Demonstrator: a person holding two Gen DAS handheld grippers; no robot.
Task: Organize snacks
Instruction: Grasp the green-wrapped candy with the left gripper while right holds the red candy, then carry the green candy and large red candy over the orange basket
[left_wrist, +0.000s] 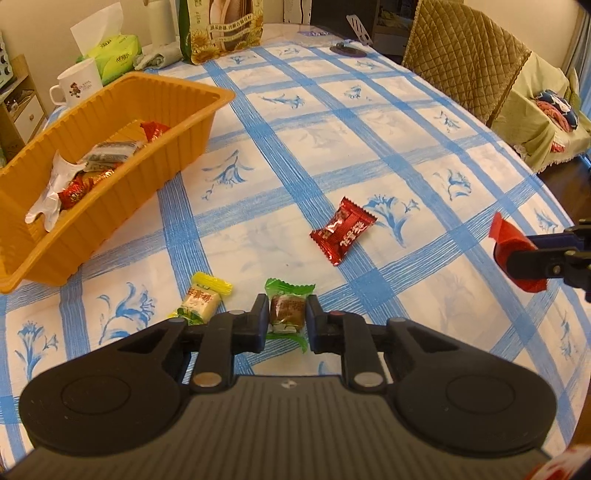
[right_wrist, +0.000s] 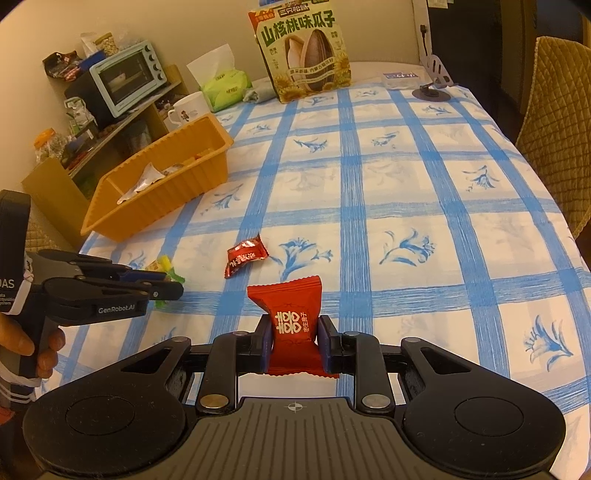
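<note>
Left gripper (left_wrist: 286, 318) clamps green candy (left_wrist: 287, 312); right gripper (right_wrist: 293, 341) clamps red packet (right_wrist: 291, 325). Yellow candy (left_wrist: 201, 301), dark-red candy (left_wrist: 341, 229) loose near orange tray (left_wrist: 184, 122).

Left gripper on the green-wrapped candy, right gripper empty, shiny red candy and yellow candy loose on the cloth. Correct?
Not quite: the right gripper is not empty. The right wrist view shows it shut on a red candy packet. The rest holds: left gripper on the green-wrapped candy, shiny red candy and yellow candy loose.
</note>
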